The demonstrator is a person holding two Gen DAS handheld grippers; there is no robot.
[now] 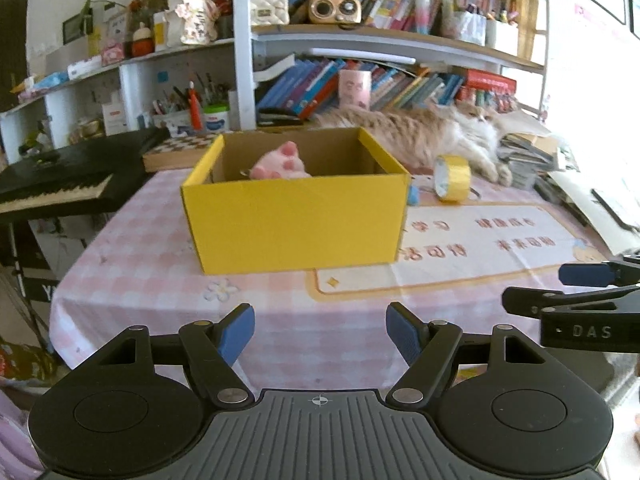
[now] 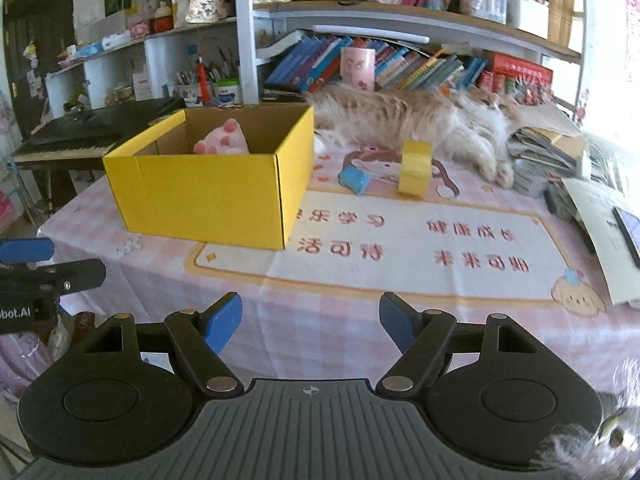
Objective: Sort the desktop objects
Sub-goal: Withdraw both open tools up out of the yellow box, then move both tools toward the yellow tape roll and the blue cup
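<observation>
Both cameras sit low at the table's near edge, tilted down across the pink checked tablecloth [image 1: 160, 248] toward the bookshelves. The left wrist view faces the yellow box [image 1: 296, 220] squarely at twelve o'clock, fairly near. The right wrist view stands further right, with the box [image 2: 204, 196] at eleven o'clock. Both share the box, the tape roll [image 1: 454, 178] and the cat [image 2: 420, 120].

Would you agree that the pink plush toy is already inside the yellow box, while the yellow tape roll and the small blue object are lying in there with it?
Not quite. The pink plush toy is inside the yellow box, but the yellow tape roll and the small blue object are outside it, on the tablecloth beside the box. The right wrist view shows this most clearly.
</observation>
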